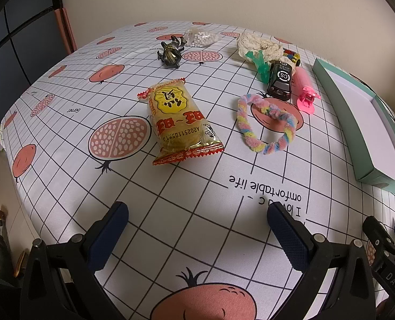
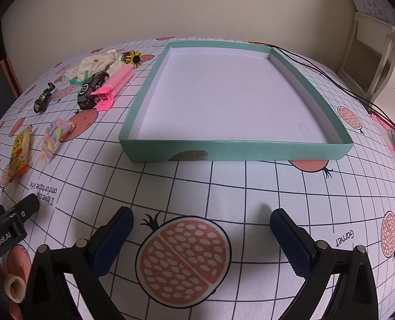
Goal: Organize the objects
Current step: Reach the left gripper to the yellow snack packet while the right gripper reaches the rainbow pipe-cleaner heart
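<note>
1. On the tablecloth [image 1: 197, 226], left side, the left gripper [image 1: 197, 221] hovers low with jaws wide, holding nothing, aimed at the loose items, likely staging a first pick.
2. Just ahead lies the snack packet [image 1: 180, 122], flat and apart from the rest, so an easy first grab. Red and yellow wrapper, Chinese characters, printed code "A2025110511" partly readable.
3. Farther back sit a dark metal figurine [image 1: 171, 53] and a clear bag of white beads [image 1: 201, 37].
4. Right of the packet: pastel twisted loop [image 1: 265, 125], black toy car [image 1: 279, 80] with a round "CS" roof badge, pink hair clip [image 1: 305, 90], green rubbery toy [image 1: 259, 62], cream knitted cloth [image 1: 259, 46], small yellow toy car [image 1: 293, 56]. These crowd together and partly touch, which looks harder for clean grasps.
5. Teal shallow box [image 2: 237, 150] sits right of the clutter, empty white floor, likely the target container; nothing sorted yet.
6. Right gripper [image 2: 201, 226] waits in front of the box, jaws wide, empty.
7. Writing: cloth reads "omfortable life" and "Garnet"; the left gripper body, seen from the right wrist view, shows "GenRobot.AI".
</note>
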